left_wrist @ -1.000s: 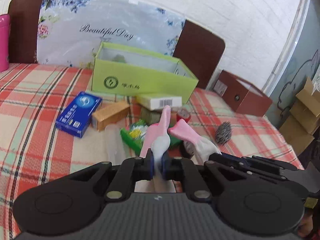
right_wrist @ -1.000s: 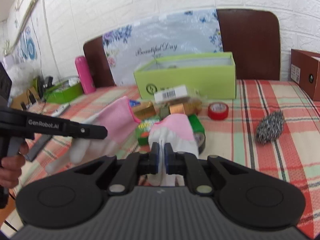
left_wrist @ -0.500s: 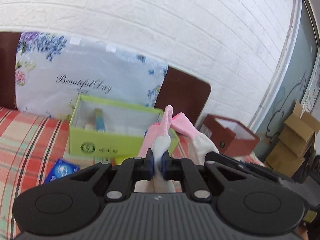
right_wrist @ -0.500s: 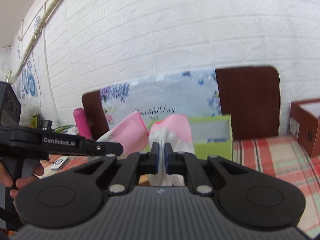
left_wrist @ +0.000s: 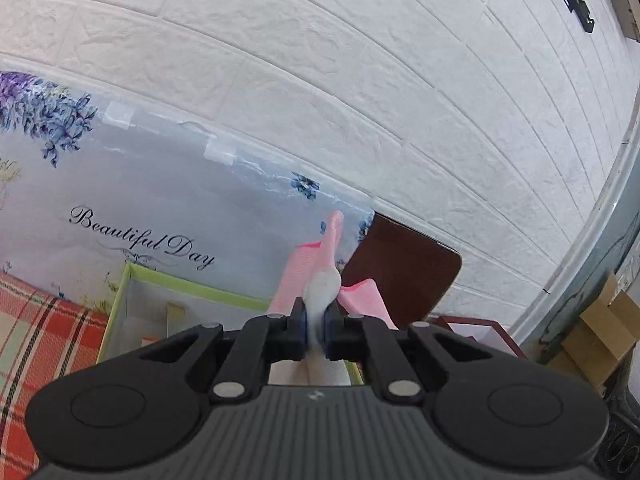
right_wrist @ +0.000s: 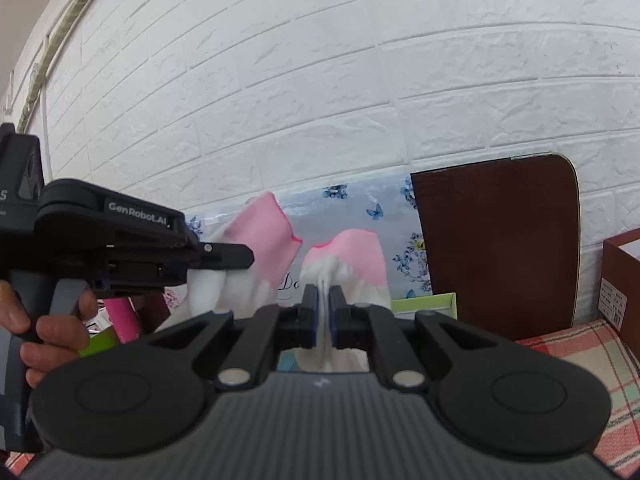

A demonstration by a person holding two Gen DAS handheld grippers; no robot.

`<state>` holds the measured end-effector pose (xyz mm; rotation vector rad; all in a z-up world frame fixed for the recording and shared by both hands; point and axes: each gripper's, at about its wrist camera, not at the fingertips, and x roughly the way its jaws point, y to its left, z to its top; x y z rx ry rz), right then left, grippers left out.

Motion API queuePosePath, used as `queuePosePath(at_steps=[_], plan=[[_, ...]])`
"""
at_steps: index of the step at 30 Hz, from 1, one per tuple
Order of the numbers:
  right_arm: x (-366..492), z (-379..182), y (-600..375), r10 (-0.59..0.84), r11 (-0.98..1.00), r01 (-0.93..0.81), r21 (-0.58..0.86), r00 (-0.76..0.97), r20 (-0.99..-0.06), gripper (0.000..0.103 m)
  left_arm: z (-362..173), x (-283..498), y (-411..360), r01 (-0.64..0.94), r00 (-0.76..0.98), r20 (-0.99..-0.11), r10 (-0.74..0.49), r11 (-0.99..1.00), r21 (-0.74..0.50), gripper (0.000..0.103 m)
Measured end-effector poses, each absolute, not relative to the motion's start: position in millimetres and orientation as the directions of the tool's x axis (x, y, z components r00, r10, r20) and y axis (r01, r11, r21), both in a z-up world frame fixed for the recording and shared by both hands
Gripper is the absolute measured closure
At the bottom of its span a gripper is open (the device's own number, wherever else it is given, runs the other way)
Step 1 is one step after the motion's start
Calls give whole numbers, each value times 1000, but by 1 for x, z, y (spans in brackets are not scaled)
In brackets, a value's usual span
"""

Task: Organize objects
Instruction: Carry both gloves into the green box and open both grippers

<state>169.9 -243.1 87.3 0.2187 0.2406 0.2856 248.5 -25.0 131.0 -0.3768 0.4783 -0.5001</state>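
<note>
My left gripper [left_wrist: 316,322] is shut on a pink-and-white sock [left_wrist: 322,276] and holds it high above the table. My right gripper [right_wrist: 324,308] is shut on a second pink-and-white sock [right_wrist: 352,256], also lifted. In the right wrist view the left gripper [right_wrist: 224,258] shows at the left, a hand on its grip, with its sock [right_wrist: 264,240] hanging from it. The open lime-green box [left_wrist: 120,304] lies below and beyond the left gripper, with small items inside. Its rim also shows in the right wrist view [right_wrist: 424,304].
A floral "Beautiful Day" panel [left_wrist: 140,216] and a brown chair back [right_wrist: 496,248] stand against the white brick wall. A brown box [right_wrist: 622,276] sits at the right on the plaid tablecloth [right_wrist: 580,348]. A pink bottle [right_wrist: 124,316] stands at the left.
Both grippers have risen well above the table with their socks and tilted upward. The clutter on the table has dropped out of view; the wall now fills both views.
</note>
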Motion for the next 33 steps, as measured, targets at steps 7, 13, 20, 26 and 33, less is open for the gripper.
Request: queuePosePath(at_steps=[7, 13, 20, 26, 33], plan=[[223, 75, -238, 260, 954, -219, 203, 945, -201, 97, 106, 304, -28, 340, 778, -359, -515, 826, -449, 97], [263, 27, -220, 245, 968, -205, 144, 897, -368, 73, 57, 322, -16, 262, 795, -426, -431, 878, -401, 53], [249, 6, -229, 182, 978, -124, 169, 900, -396, 21, 49, 300, -4, 237, 828, -449, -337, 935, -266, 32], [214, 37, -244, 138, 980, -81, 179, 933, -334, 1, 74, 260, -5, 246, 843, -417, -340, 933, -263, 31], [138, 65, -255, 117, 977, -59, 203, 951, -286, 0, 95, 194, -21, 215, 843, -463, -273, 961, -176, 26]])
